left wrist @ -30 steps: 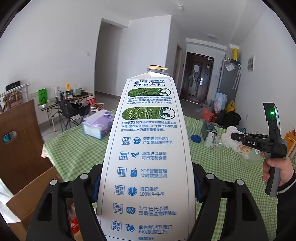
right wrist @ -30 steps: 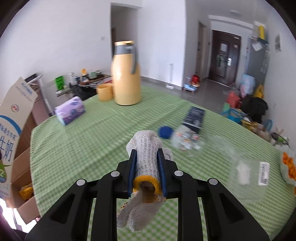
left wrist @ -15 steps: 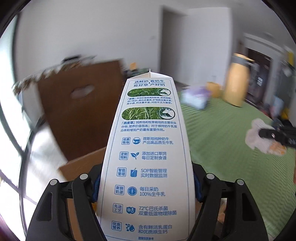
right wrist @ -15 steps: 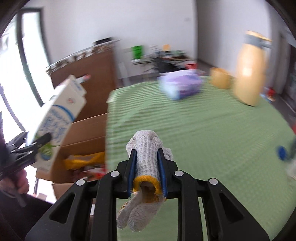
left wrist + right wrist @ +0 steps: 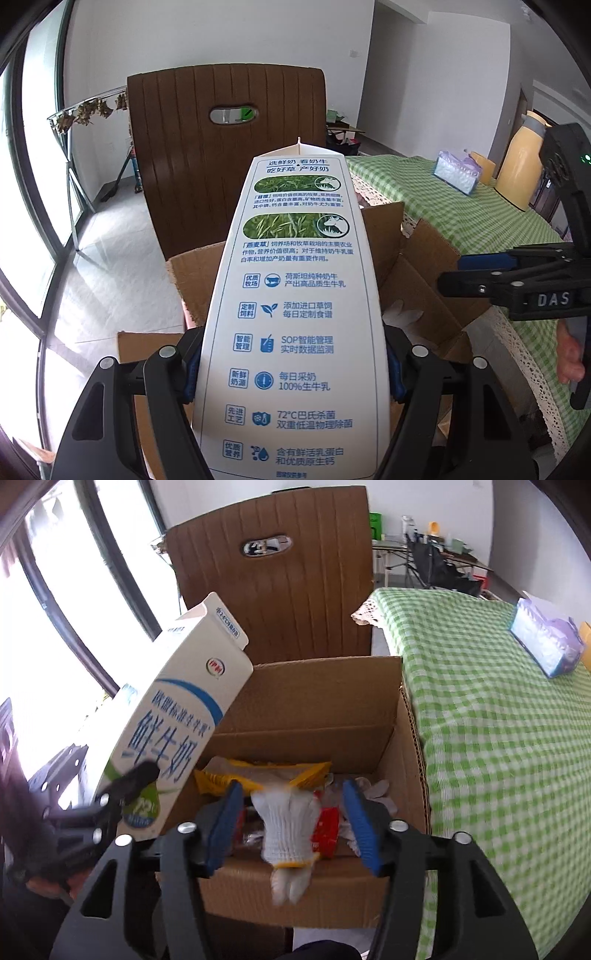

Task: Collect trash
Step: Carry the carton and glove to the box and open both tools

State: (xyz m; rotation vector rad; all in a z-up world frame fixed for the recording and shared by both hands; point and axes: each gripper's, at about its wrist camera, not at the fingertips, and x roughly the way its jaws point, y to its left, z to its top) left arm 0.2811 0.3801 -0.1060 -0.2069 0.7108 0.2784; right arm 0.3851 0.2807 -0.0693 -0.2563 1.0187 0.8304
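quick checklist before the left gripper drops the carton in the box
1. Left gripper shut on carton: ok.
2. Carton above the open box: ok, tilted over its left side.
3. Right gripper let go of glove: ok, jaws have just been opening, pads clear of the glove.
4. Glove fully inside box: cannot tell, blurred at the near wall.
5. Room in box: ok, wrappers lie low.
6. Right gripper clear of carton: ok.

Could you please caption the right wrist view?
Open right gripper releases white knitted glove over brown cardboard box.
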